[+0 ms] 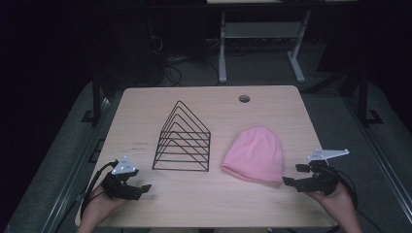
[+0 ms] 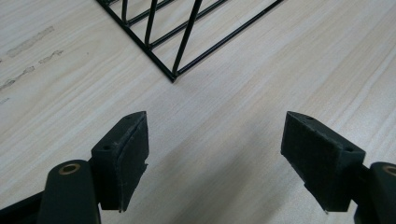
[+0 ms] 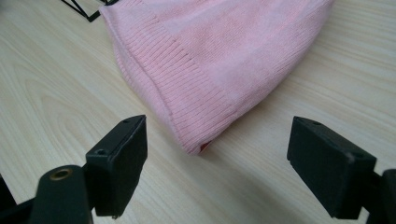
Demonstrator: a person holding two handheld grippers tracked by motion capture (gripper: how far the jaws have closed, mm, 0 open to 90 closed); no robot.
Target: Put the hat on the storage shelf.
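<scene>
- Pink and knitted, one hat (image 1: pixel 253 155) lies flat on the right half of the table (image 1: pixel 204 204), its ribbed brim toward my side and its rounded crown pointing away.
- My right gripper (image 1: pixel 294 175) sits just beside the brim's right corner without touching it; its jaws stand wide with bare wood between them, and in the right gripper view the hat's (image 3: pixel 219 60) corner lies just ahead of the gap.
- My left gripper (image 1: pixel 138 186) rests near the table's near-left edge, jaws spread wide and holding nothing; in the left gripper view the rack's (image 2: pixel 177 42) nearest corner lies ahead of them, apart.
- One black wire rack (image 1: pixel 183 140) stands left of the hat with a strip of bare wood between them.
- Open wood runs along the near edge between my two grippers, and behind the hat up to the far edge.
- Count: one hat, one rack, two grippers, one round hole (image 1: pixel 244 99) near the far edge.
</scene>
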